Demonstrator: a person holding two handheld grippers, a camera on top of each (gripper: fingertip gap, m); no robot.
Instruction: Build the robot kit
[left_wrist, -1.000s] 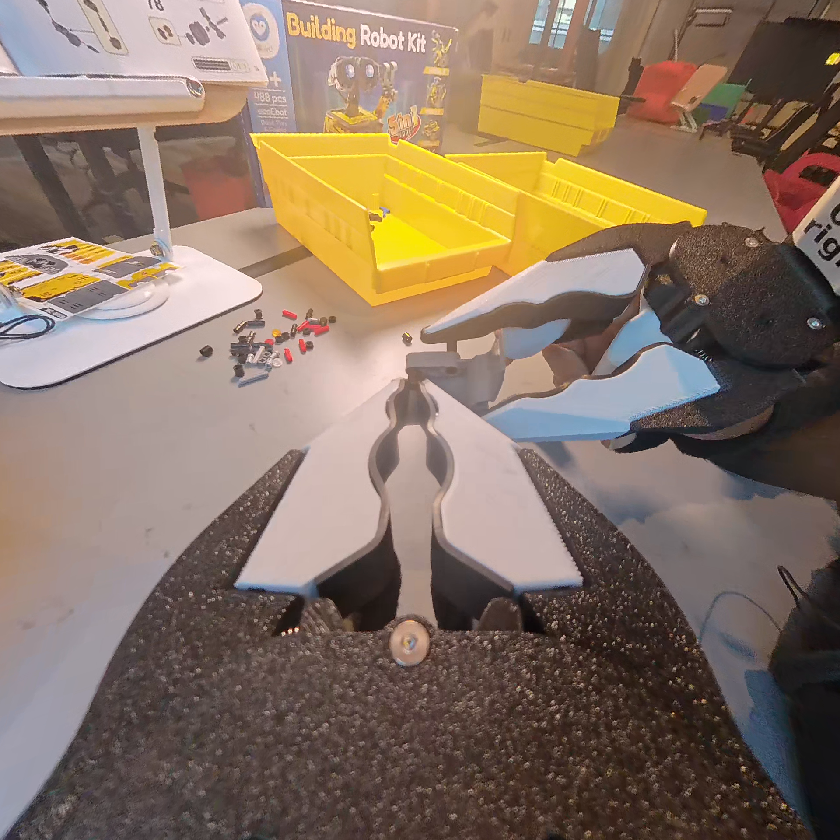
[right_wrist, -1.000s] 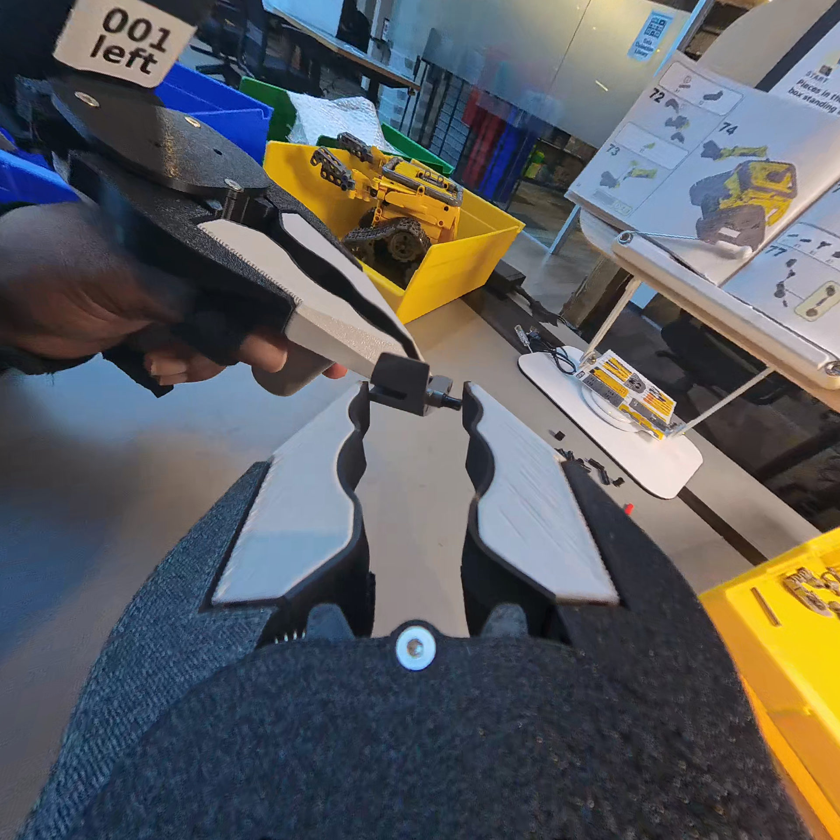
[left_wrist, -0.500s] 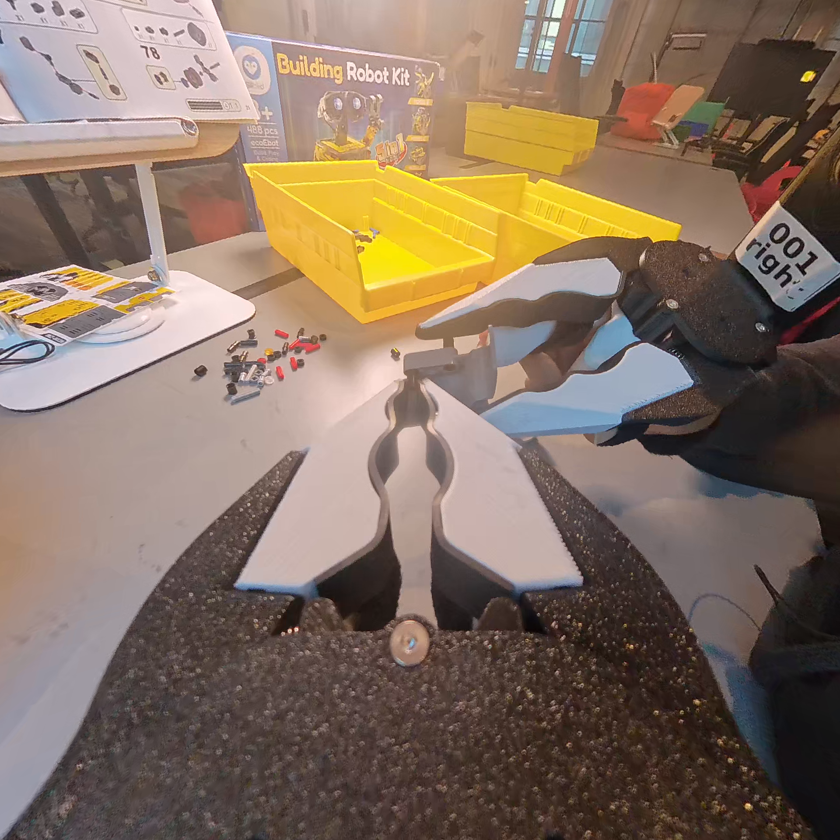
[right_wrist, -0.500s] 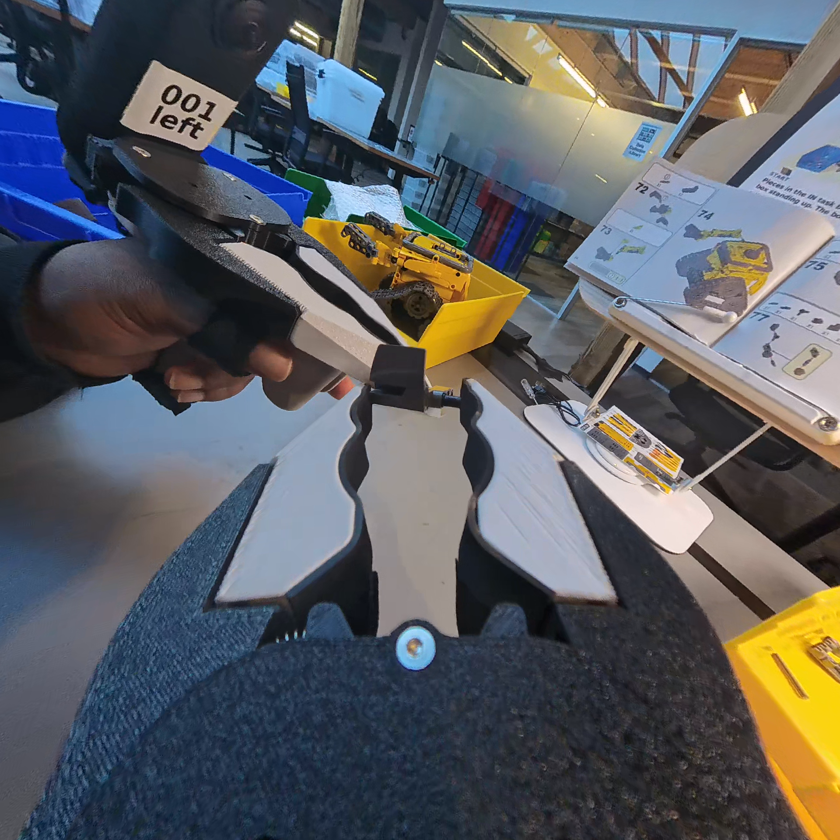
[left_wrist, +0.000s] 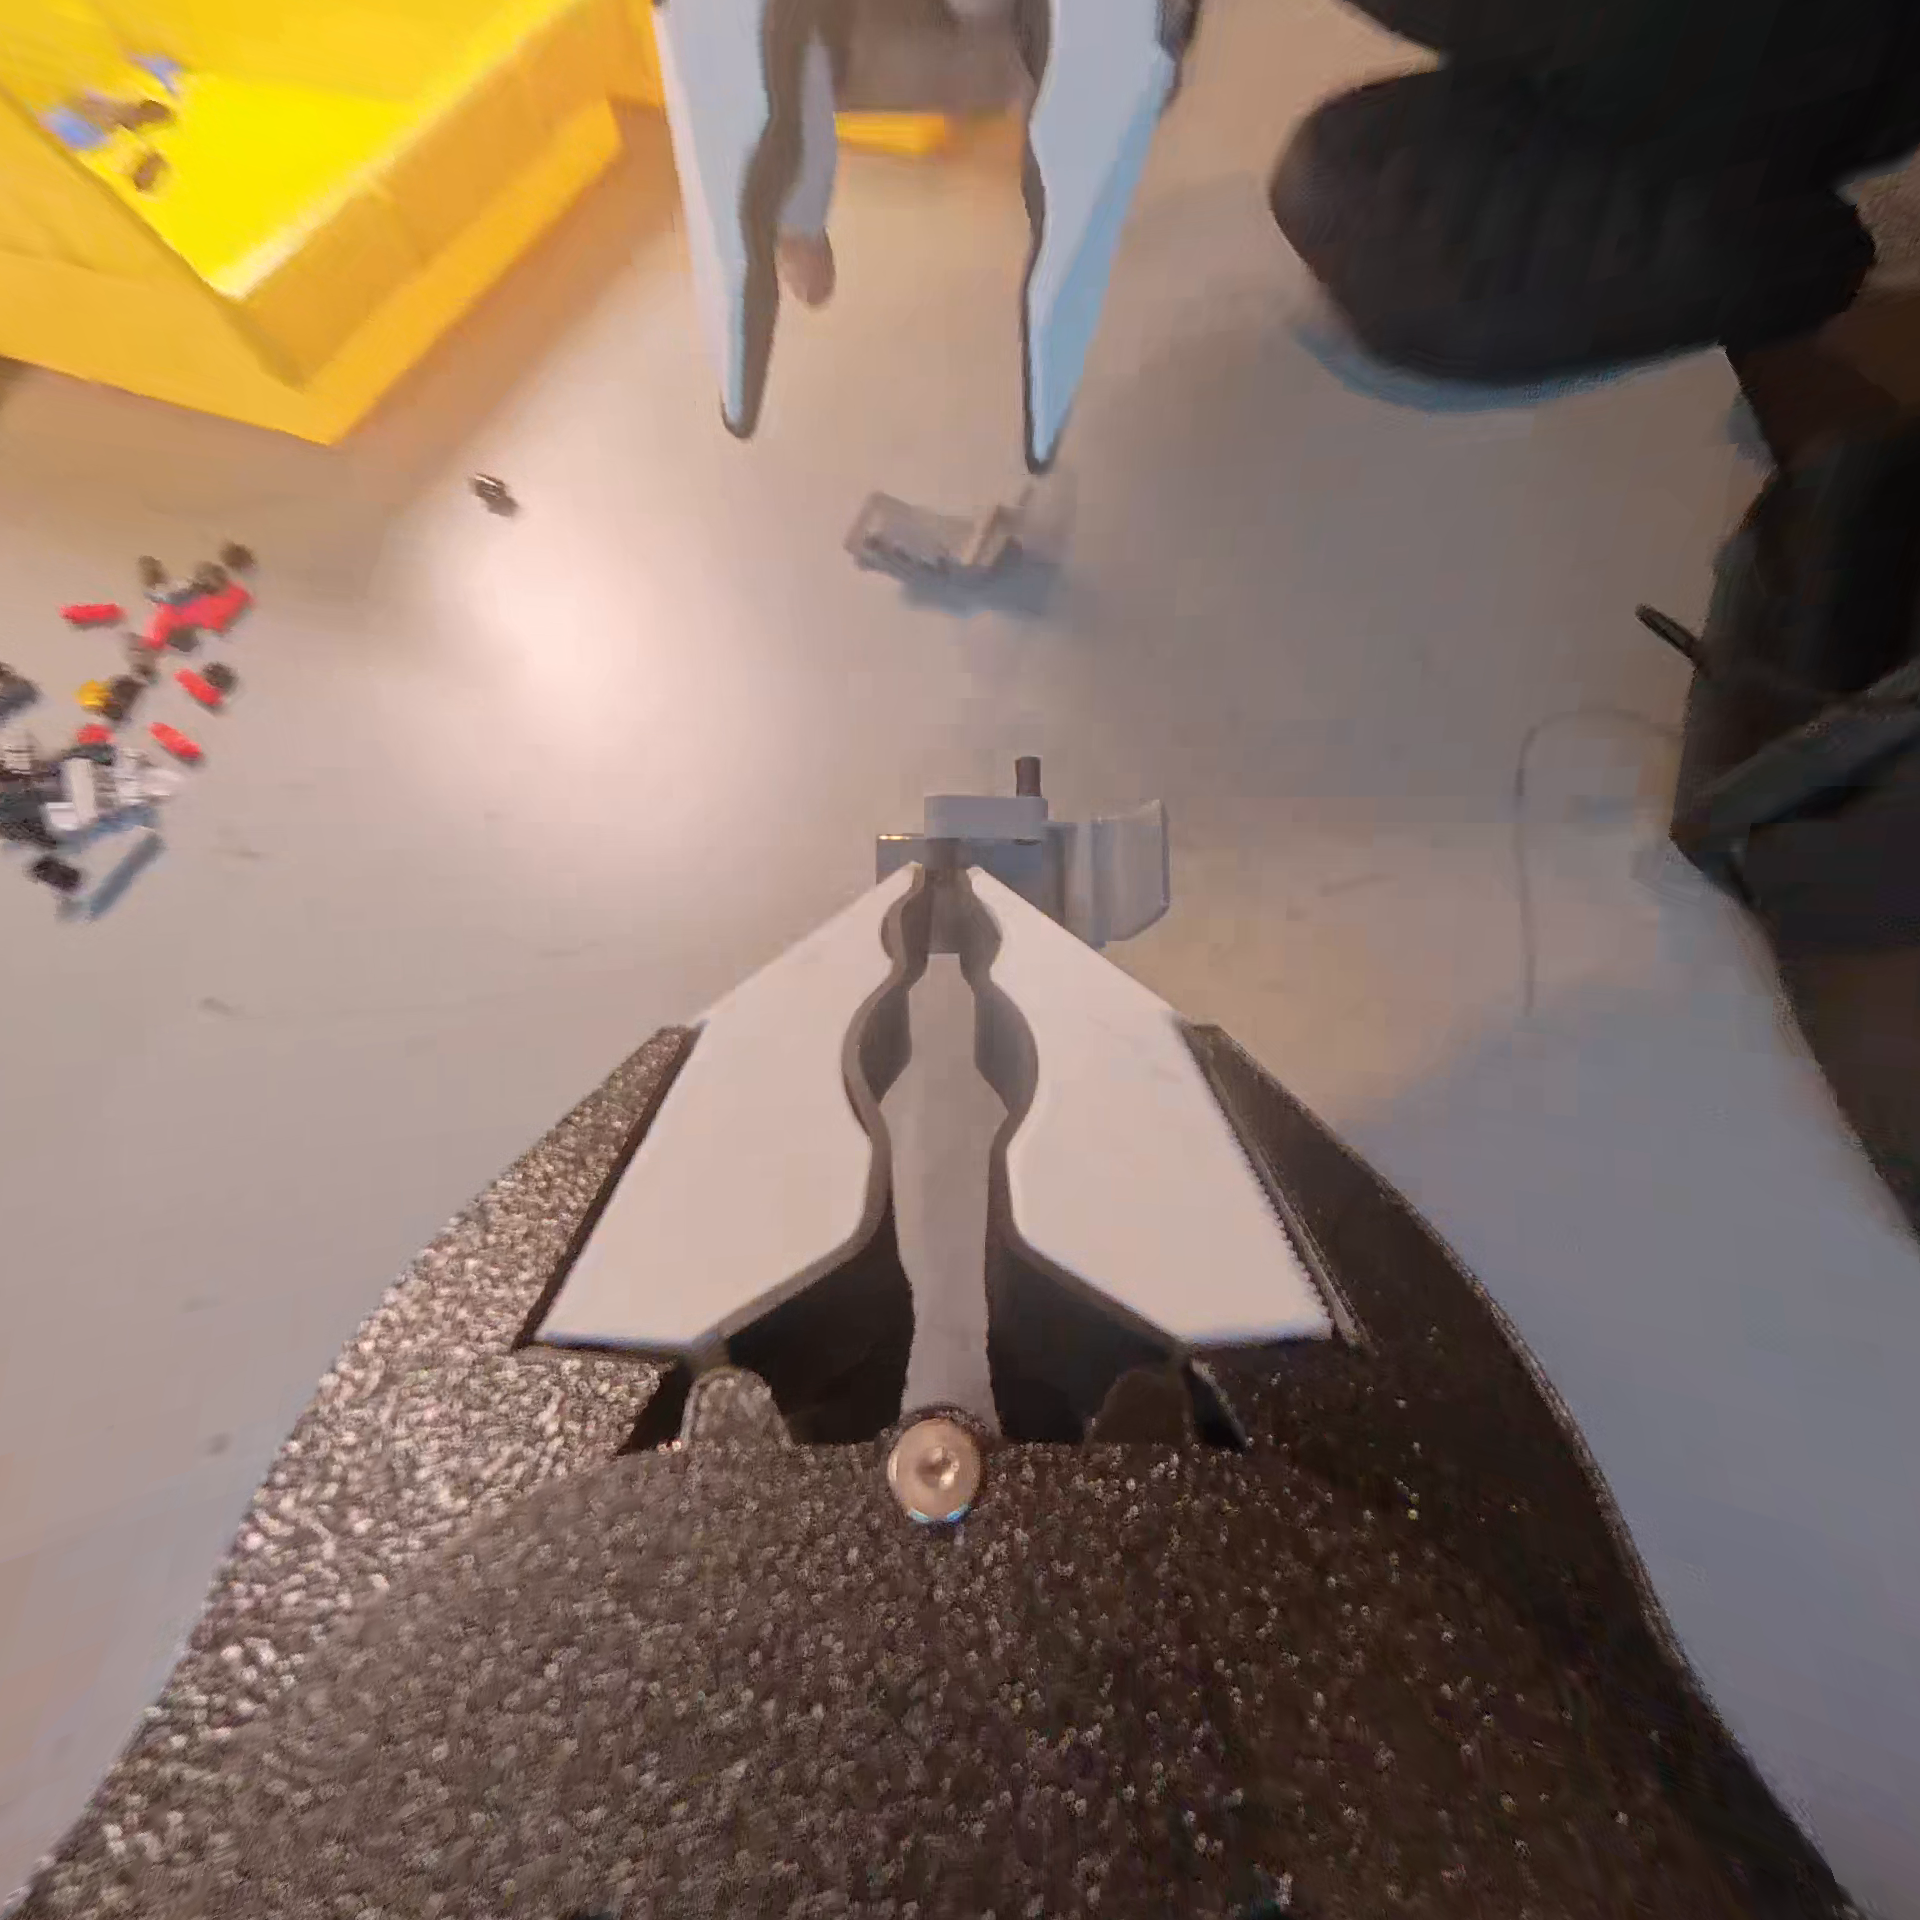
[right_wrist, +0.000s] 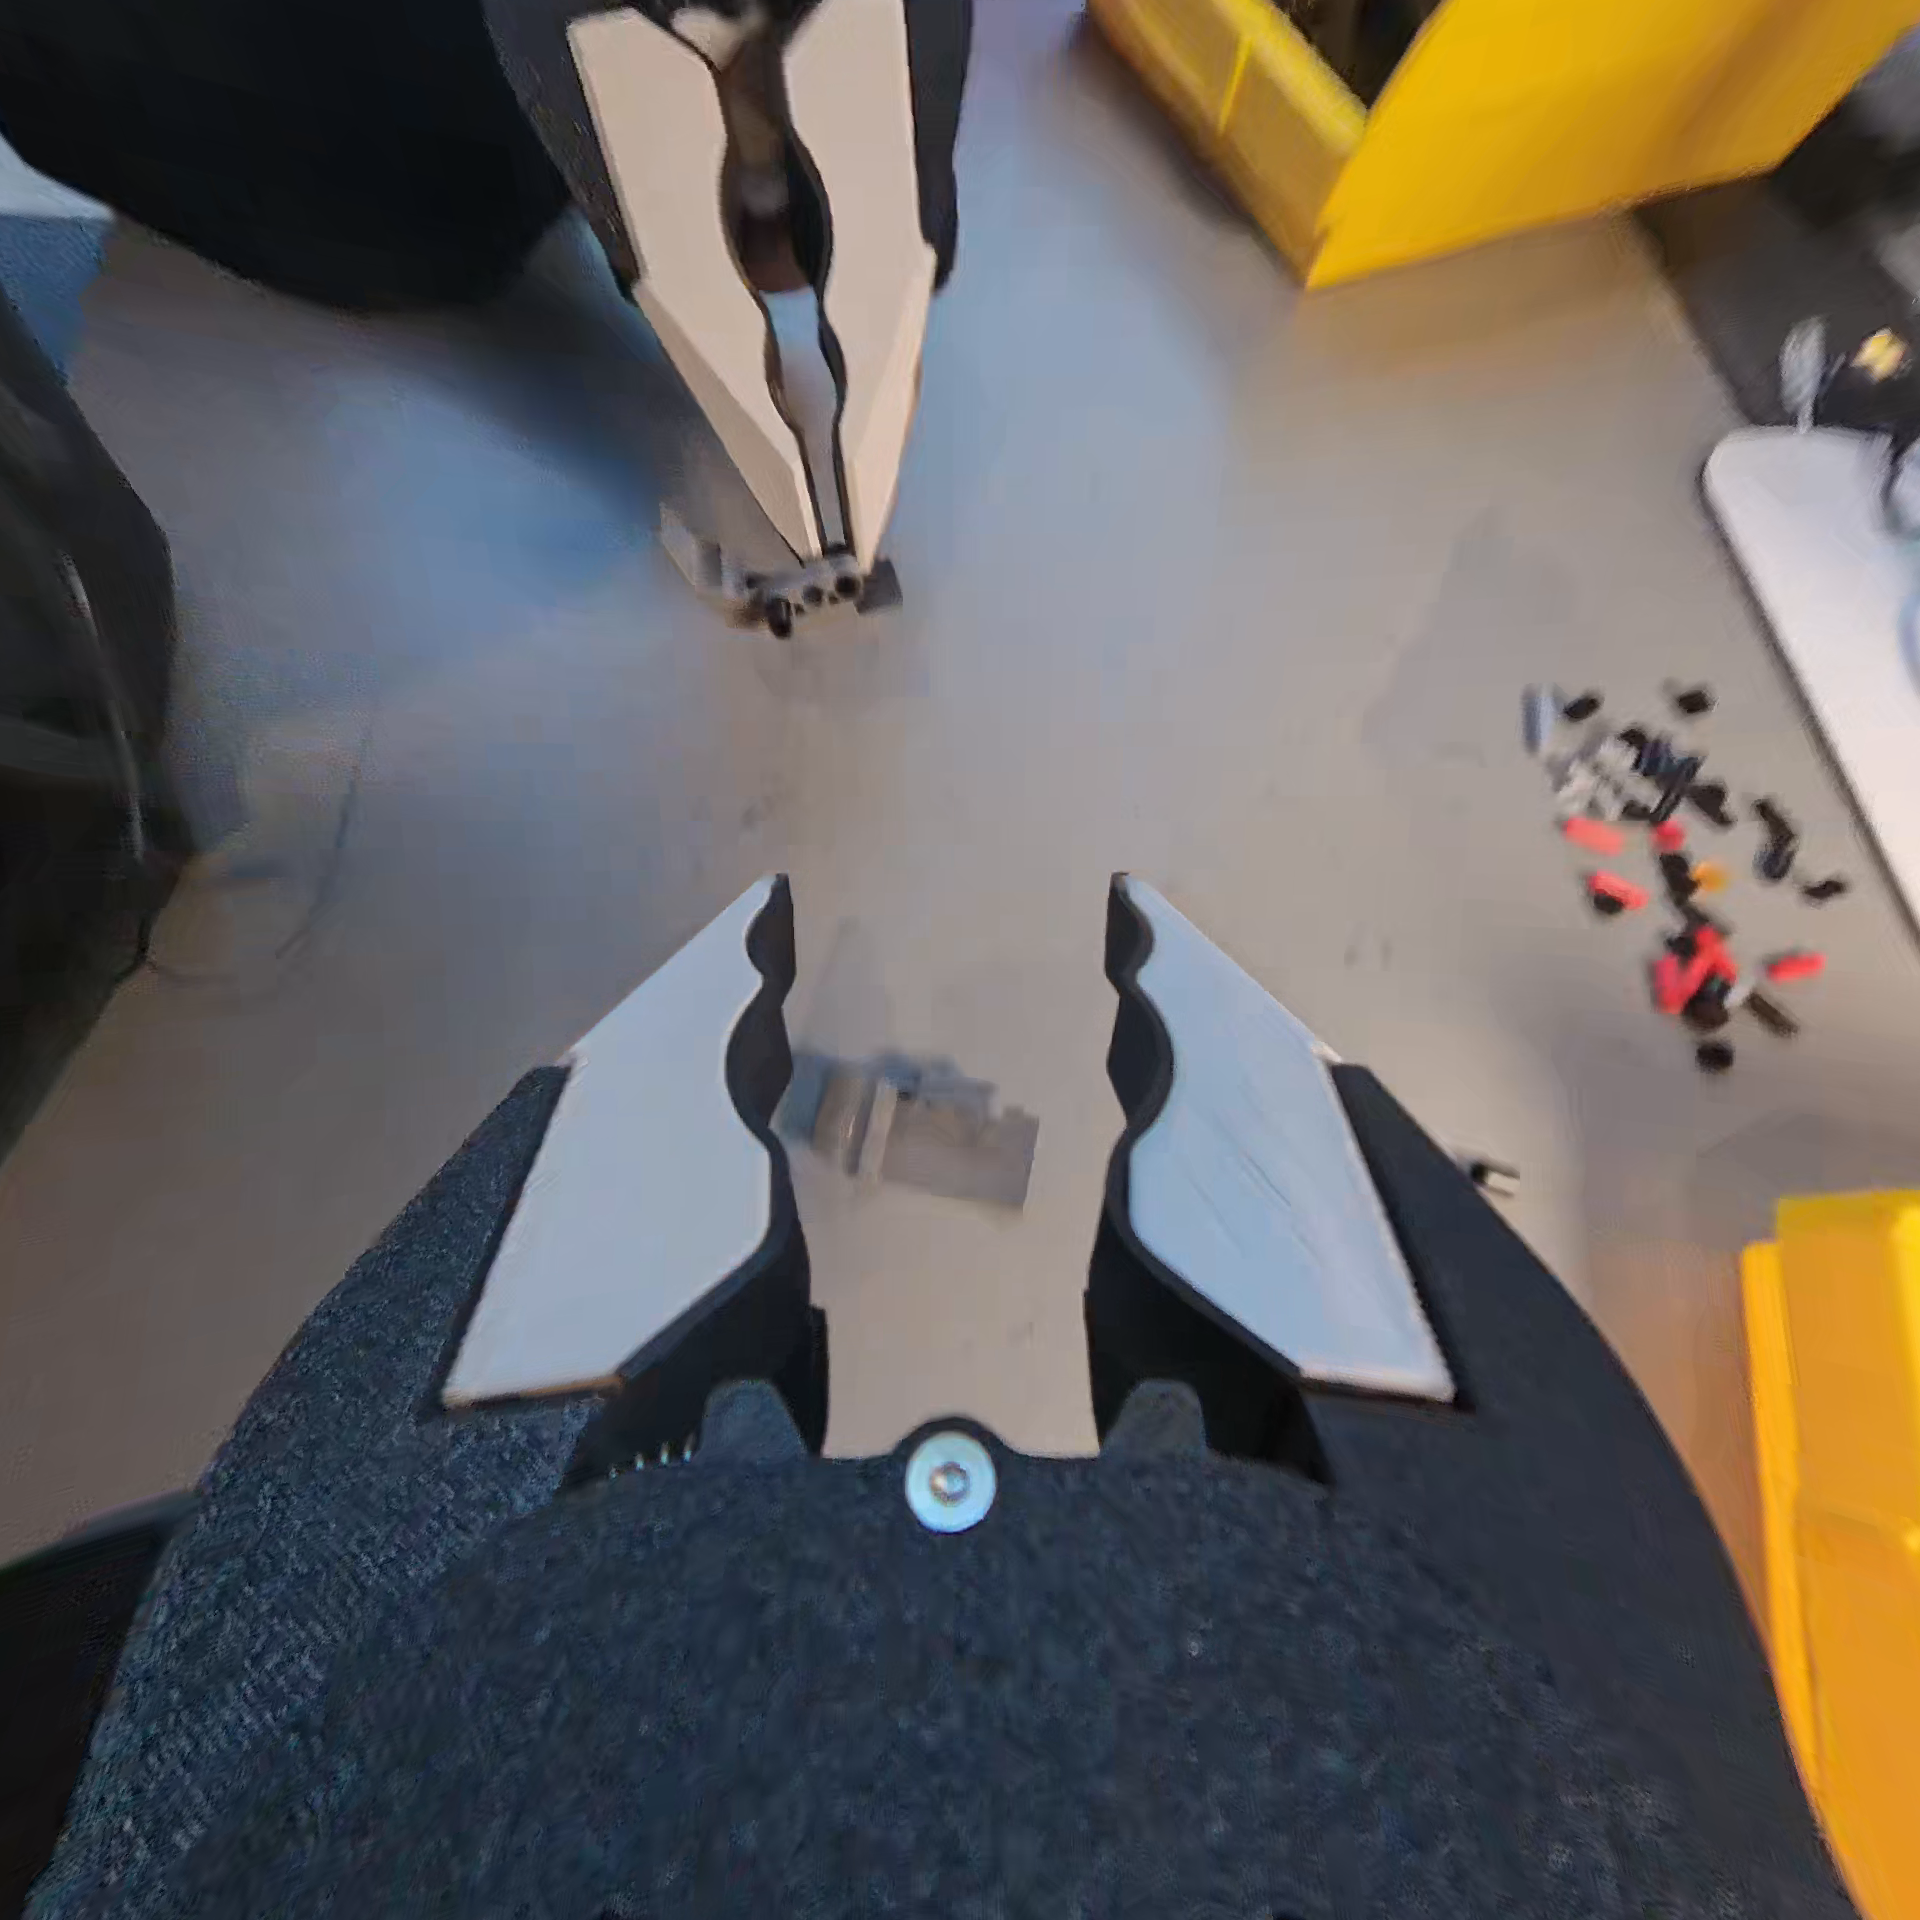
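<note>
My left gripper (left_wrist: 945, 878) is shut on a small grey brick assembly (left_wrist: 1039, 847) with a black pin on top, held above the grey table (left_wrist: 520, 1039). It also shows in the right wrist view (right_wrist: 831, 545), with the assembly (right_wrist: 790, 592) at its tips. My right gripper (right_wrist: 948, 894) is open and empty. It hovers over a second grey brick piece (right_wrist: 914, 1127) that lies flat on the table between its fingers. In the left wrist view the right gripper (left_wrist: 888, 436) points down just above that piece (left_wrist: 935, 535).
A yellow bin (left_wrist: 260, 208) stands at the far left, and another yellow bin (right_wrist: 1839, 1455) is close on my right. A pile of small black and red parts (right_wrist: 1683, 862) and a white stand base (right_wrist: 1829, 582) lie to the side. A person's dark sleeve (left_wrist: 1558, 187) is nearby. Left tips to right tips: about 9 centimetres.
Both grippers have tipped down to face the table. The right gripper has drawn back from the assembly in the left gripper, opened wider, and now hangs over a grey piece on the table.
</note>
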